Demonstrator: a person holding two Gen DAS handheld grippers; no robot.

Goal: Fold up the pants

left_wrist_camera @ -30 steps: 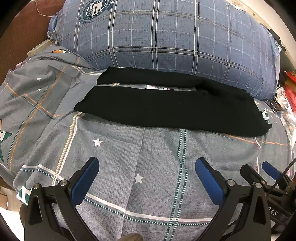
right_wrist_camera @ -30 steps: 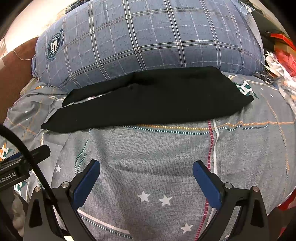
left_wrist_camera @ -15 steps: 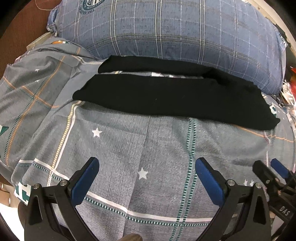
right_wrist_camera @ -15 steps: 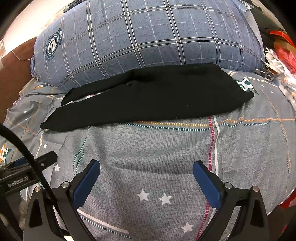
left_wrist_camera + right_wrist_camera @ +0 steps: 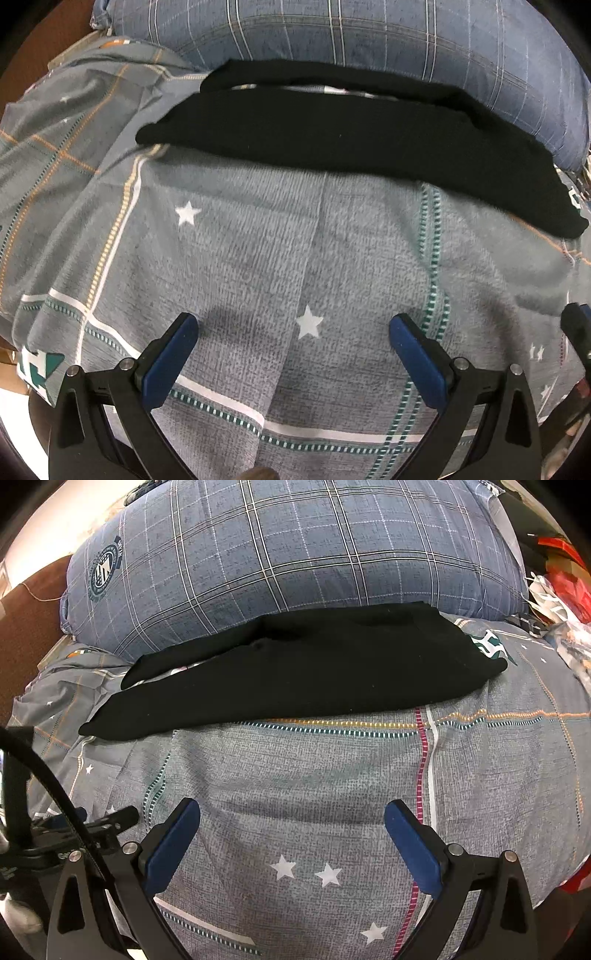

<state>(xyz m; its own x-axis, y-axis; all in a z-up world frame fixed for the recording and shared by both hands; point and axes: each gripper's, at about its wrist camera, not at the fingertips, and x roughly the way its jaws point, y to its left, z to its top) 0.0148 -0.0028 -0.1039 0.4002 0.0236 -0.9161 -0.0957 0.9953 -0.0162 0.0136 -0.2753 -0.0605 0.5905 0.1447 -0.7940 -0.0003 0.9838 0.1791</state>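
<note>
Pants [image 5: 332, 140] lie along the bed's [image 5: 258, 258] far edge against a pillow [image 5: 295, 554]; left gripper [image 5: 293, 332] and right gripper [image 5: 291, 810] hover nearer, both spread wide and empty.

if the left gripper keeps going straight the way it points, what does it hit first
Probably the grey patterned bedcover, which fills the view between the open left gripper fingers. The black pants lie farther ahead, before the blue plaid pillow. Depth is hard to judge in this fisheye view.

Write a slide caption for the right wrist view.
Open right tongs hover over the grey star-print bedsheet, short of black fabric pants laid flat before a blue plaid pillow.
</note>
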